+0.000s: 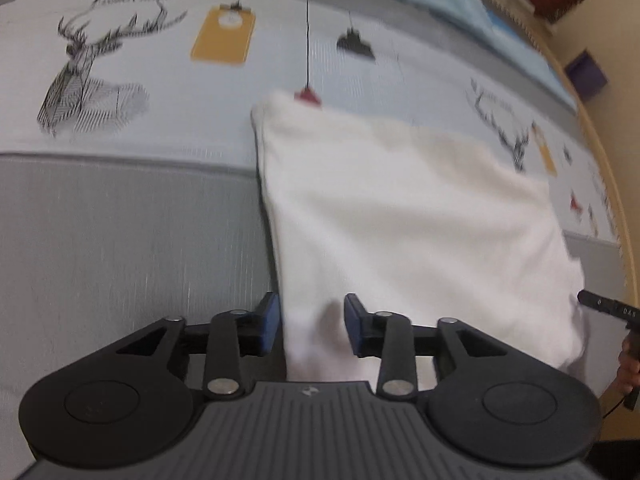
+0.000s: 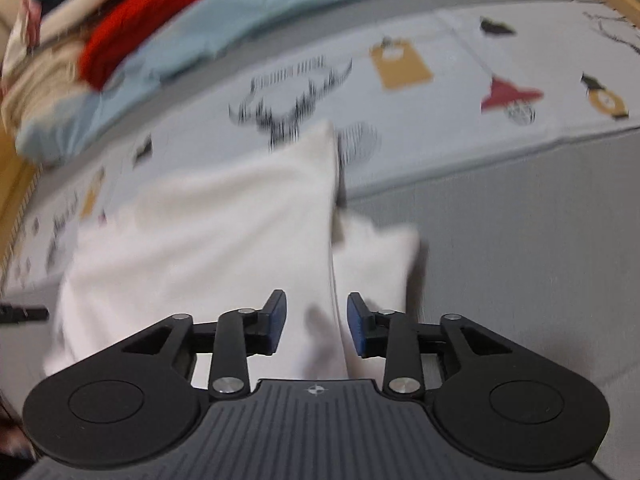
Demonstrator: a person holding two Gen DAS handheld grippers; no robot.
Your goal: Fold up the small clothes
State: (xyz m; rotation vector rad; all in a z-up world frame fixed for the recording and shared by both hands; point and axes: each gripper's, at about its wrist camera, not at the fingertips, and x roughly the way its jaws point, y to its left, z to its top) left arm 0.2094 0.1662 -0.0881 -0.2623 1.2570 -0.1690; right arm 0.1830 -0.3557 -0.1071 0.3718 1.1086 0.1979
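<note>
A white garment (image 1: 400,208) lies folded flat on a bed sheet (image 1: 120,220) printed with deer and tags. In the left wrist view my left gripper (image 1: 312,324) stands open over the garment's near left corner. The cloth sits between the blue pads without being pinched. In the right wrist view the same garment (image 2: 220,232) shows a folded edge down its middle and a loose flap (image 2: 376,256) to the right. My right gripper (image 2: 316,322) is open above its near edge, with cloth under the gap. The right gripper's tip (image 1: 604,308) shows at the far right of the left view.
A light blue blanket (image 2: 240,20) and a pile of red and cream clothes (image 2: 132,28) lie at the far side of the bed. A wooden bed rail (image 1: 600,152) runs along the right, with a purple box (image 1: 586,74) beyond it. The grey sheet band (image 2: 520,220) is bare.
</note>
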